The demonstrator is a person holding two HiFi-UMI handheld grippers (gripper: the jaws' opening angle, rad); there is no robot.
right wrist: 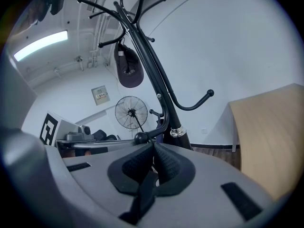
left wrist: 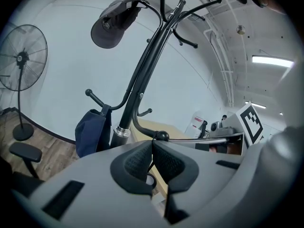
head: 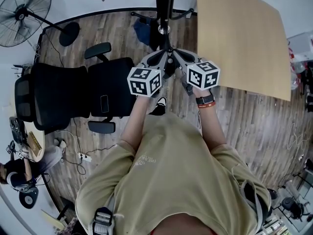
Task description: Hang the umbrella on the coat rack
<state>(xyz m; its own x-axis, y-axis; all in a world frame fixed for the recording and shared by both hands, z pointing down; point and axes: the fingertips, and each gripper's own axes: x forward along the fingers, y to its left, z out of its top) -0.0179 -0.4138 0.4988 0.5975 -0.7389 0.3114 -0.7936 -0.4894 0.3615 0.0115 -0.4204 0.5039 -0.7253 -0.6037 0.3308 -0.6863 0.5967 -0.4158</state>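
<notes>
We stand with the coat rack (head: 165,4) at 12 o'clock and the two grippers side by side against its pole. The right gripper (right wrist: 153,161) has its pads pressed together on a thin dark strap (right wrist: 145,194) that dangles toward 6 o'clock. The left gripper (left wrist: 152,161) is likewise pinched closed on it. We take this for the umbrella's loop. The umbrella itself shows in no view and is presumably under the grippers. The hook (left wrist: 162,136) ends in a ball tip just at 12 o'clock of the pads. To do this well, we should lift the loop clear over that ball and seat it down in the hook's curve. Only then should we ease the jaws apart — one gripper at a time.
</notes>
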